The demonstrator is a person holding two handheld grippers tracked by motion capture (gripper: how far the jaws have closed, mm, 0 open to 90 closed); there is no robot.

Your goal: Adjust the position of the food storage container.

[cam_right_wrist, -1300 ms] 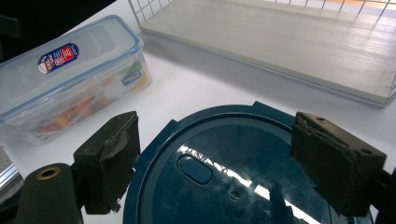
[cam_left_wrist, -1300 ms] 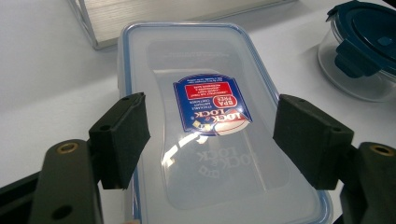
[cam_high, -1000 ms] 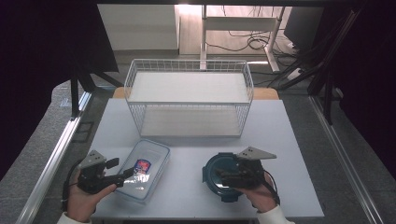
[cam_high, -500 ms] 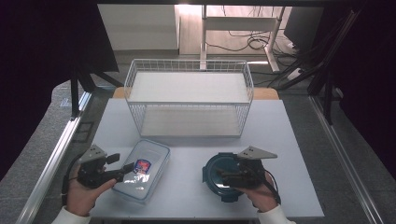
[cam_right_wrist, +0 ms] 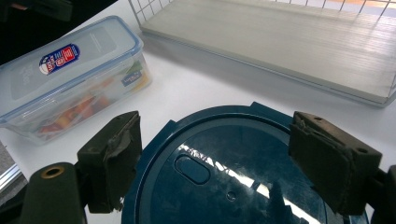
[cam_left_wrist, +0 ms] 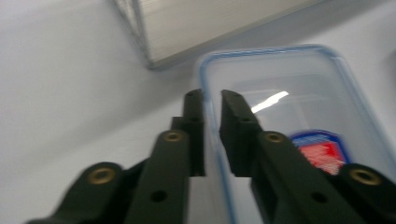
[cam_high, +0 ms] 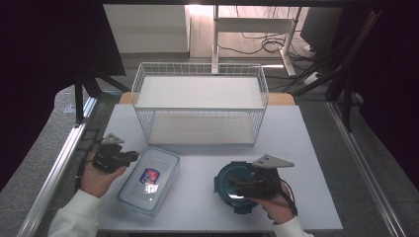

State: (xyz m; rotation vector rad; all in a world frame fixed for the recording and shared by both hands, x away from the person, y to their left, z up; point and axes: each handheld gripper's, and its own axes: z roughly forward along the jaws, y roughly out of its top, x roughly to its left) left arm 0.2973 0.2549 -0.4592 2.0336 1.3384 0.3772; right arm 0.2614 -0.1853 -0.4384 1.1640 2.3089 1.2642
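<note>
Your left gripper [cam_left_wrist: 211, 100], jaws nearly closed over the clear box [cam_high: 148, 179] rim, in front of the wire basket [cam_high: 199, 108], your right gripper [cam_right_wrist: 219, 158], jaws spread wide over the round blue container [cam_right_wrist: 224, 172], right of the box.

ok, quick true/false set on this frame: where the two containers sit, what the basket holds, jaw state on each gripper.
1. The round dark blue container sits inside the wire basket. False: it stands on the table in front of the basket.
2. The right gripper has its jaws spread wide on either side of the round container's lid. True.
3. The rectangular clear container has its lid off. False: a blue-rimmed lid with a label covers it.
4. The left gripper has its jaws nearly together at the clear container's edge. True.
5. The wire basket holds a third container. False: just a flat pale board lies in it.
</note>
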